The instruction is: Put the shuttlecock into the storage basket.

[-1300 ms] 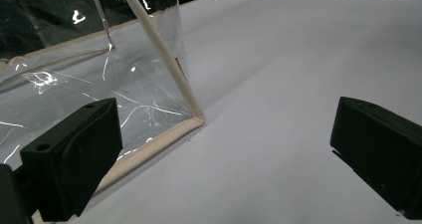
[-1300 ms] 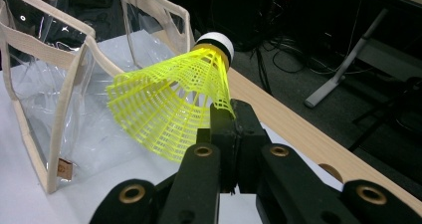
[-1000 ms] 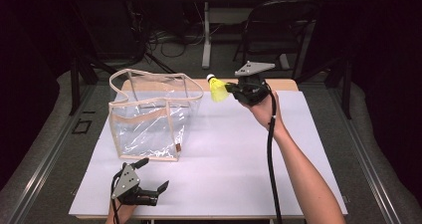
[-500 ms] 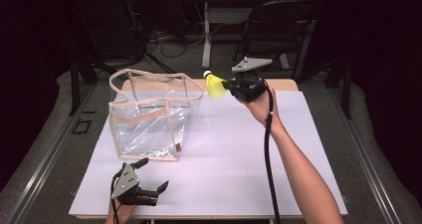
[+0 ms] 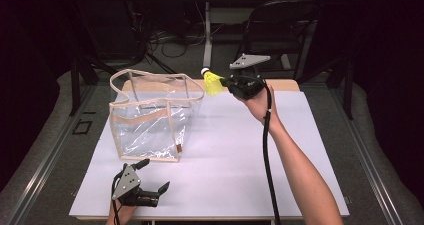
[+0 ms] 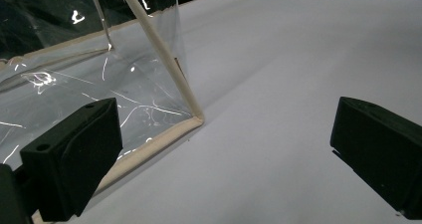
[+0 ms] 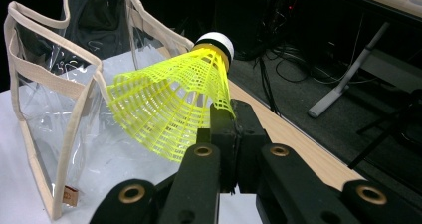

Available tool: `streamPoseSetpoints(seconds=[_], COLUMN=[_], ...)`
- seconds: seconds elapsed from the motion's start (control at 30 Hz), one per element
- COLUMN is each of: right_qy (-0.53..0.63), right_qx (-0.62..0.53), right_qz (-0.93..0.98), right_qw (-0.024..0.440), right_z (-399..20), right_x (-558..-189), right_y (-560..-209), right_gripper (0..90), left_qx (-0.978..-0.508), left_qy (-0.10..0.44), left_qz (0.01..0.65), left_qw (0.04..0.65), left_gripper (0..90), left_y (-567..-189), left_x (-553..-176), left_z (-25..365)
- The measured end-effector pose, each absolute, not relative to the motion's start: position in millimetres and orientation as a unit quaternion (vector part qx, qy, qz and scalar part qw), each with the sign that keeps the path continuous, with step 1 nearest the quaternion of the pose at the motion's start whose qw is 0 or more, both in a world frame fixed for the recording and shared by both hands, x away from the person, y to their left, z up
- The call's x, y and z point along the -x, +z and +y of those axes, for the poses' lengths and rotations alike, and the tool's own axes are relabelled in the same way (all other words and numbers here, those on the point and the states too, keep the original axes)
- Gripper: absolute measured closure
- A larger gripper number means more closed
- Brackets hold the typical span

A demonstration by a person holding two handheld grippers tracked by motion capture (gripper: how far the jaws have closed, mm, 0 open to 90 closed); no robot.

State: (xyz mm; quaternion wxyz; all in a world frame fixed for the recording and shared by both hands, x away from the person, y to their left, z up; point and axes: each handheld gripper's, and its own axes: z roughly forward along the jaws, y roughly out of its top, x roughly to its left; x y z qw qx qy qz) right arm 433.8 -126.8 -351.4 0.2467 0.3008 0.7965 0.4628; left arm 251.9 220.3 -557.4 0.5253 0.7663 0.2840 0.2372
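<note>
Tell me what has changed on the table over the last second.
The right gripper, shut on the yellow shuttlecock, has carried it a little to the left, closer to the rim of the clear bag. Nothing was taken hold of or let go. The bag stands where it was, and the left gripper rests at the near edge of the table, jaws open.

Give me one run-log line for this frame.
right gripper: shut on shuttlecock, beside bag rim | left gripper: open, empty, near bag corner
</note>
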Motion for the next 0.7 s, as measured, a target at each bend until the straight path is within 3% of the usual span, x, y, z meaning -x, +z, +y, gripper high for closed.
streamPoseSetpoints(seconds=[0.7], right_qy=[0.471], right_qx=[-0.292], right_qz=[0.796], right_qw=[0.244], right_z=[-110.3], right_x=[-439.6], right_y=[-344.4], right_gripper=[89.8], left_qx=[-0.765], left_qy=[0.238], left_qz=[0.285], left_qw=[0.526], left_gripper=[0.0], left_y=[-557.2], left_x=[-251.7], left_z=[220.7])
